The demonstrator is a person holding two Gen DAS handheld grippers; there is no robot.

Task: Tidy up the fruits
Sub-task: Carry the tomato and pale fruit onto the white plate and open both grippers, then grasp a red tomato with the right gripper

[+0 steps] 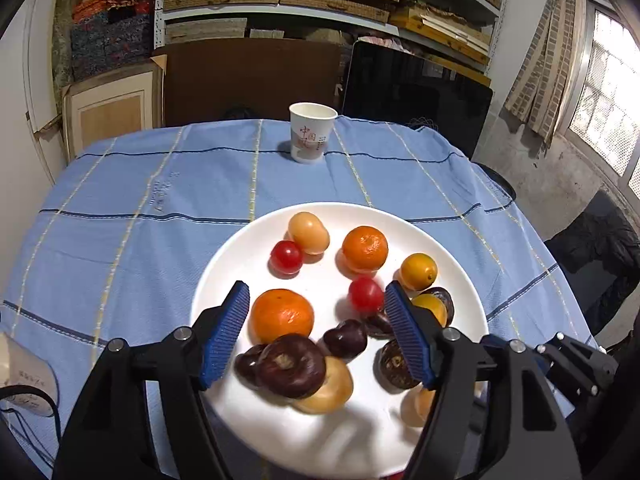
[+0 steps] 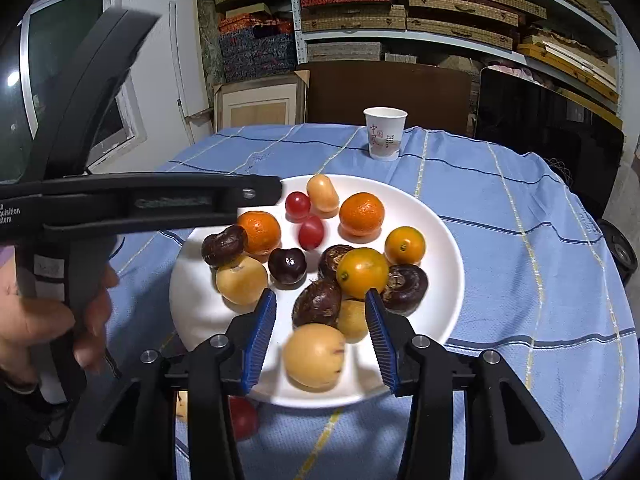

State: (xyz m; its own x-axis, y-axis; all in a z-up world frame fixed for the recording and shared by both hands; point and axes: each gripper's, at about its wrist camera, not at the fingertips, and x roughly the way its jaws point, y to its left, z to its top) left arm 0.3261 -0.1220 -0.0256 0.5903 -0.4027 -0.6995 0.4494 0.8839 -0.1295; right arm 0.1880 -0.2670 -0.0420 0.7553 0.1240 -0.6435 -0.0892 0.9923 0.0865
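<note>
A white plate (image 1: 224, 280) sits on a table under a light blue checked cloth (image 1: 140, 200), and it carries a mixed heap of small fruit. Two orange mandarins (image 1: 365, 249) with dimpled skin lie toward the far and left parts of the plate, two glossy red cherry tomatoes (image 1: 286, 255) lie between them, and a pale tan oval fruit (image 1: 309, 232) rests just beside the farther tomato. Smooth yellow-orange kumquats (image 1: 419, 271) sit at the right side, and dark brown, shiny water chestnuts (image 1: 290, 364) cluster near the front together with pale yellowish round fruits (image 2: 315, 356). The left gripper (image 1: 318, 334) hangs over the near side of the plate with its blue ribbed pads wide apart and nothing clasped; a mandarin and chestnuts show in the gap below. The right gripper (image 2: 320, 340) hovers over the near rim, its jaws parted and gripping nothing, with a pale fruit and a chestnut between the pads. In the right wrist view a hand (image 2: 44, 312) holds the left gripper's handle. One red fruit (image 2: 242, 416) lies on the cloth in front of the plate. A white paper cup (image 1: 311, 133) with red print stands at the far edge of the table. Behind are shelves (image 1: 328, 0) stacked with flat woven and patterned boxes, a brown board, a dark screen (image 1: 416, 92), and a window (image 1: 608, 100) at the right.
</note>
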